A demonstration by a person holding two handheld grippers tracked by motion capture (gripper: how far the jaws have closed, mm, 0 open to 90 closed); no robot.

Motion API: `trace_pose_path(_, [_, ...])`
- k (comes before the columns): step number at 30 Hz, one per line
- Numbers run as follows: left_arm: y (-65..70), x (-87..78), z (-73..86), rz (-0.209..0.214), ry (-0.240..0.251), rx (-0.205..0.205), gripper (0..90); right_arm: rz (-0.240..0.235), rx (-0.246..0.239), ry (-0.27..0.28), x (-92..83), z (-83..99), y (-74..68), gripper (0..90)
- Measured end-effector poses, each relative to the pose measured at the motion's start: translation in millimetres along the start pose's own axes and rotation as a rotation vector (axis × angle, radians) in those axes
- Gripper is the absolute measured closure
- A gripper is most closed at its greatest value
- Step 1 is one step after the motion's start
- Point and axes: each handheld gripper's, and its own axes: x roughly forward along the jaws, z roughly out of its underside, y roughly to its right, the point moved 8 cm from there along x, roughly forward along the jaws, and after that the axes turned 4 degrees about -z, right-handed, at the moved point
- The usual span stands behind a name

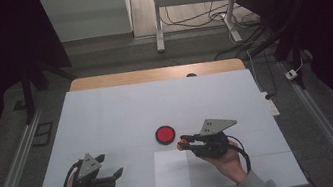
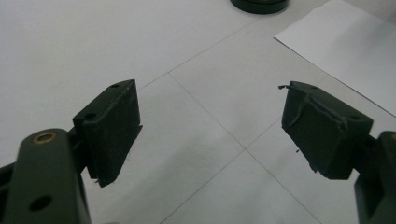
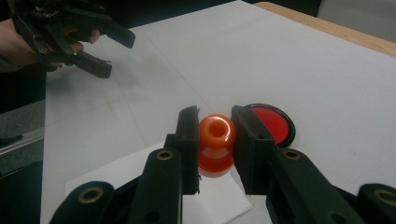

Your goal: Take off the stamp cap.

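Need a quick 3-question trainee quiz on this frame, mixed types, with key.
1. True or false: the right claw is shut on the orange piece.
2. The left claw is: A) open with nothing between its jaws, B) shut on paper, C) shut on the disc.
3. Fill in: the red disc lies just beyond the white ____.

Key: 1 true; 2 A; 3 paper.

Orange spool-shaped piece (image 3: 216, 144): glossy, uniform orange, no pattern. Round dish (image 1: 165, 134): red face, black rim. Right tongs (image 3: 215, 140) and left tongs (image 2: 210, 126): matt black, brass-coloured rivets on the arms. Worktop (image 1: 122, 115): white cover crossed by faint grey grid lines, tan wood at the far edge. Paper sheet (image 1: 172, 181): plain white.
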Motion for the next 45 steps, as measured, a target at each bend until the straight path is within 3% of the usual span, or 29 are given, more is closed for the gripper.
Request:
trace_pose_path(8, [6.2, 0.9, -6.4, -0.006, 0.014, 0.015, 19.5, -0.003, 0.005, 0.002, -0.7, 0.1, -0.7, 71.8])
trace_pose_path(26, [37.0, 14.7, -32.2, 0.071, 0.02, 0.066, 19.3, -0.027, 0.013, 0.016, 1.5, -0.8, -4.3, 71.8])
trace_pose_path(45, [48.7, 30.5, -48.2, 0.13, 0.024, 0.075, 19.5, -0.027, -0.001, 0.012, 8.3, -1.6, -7.7, 71.8])
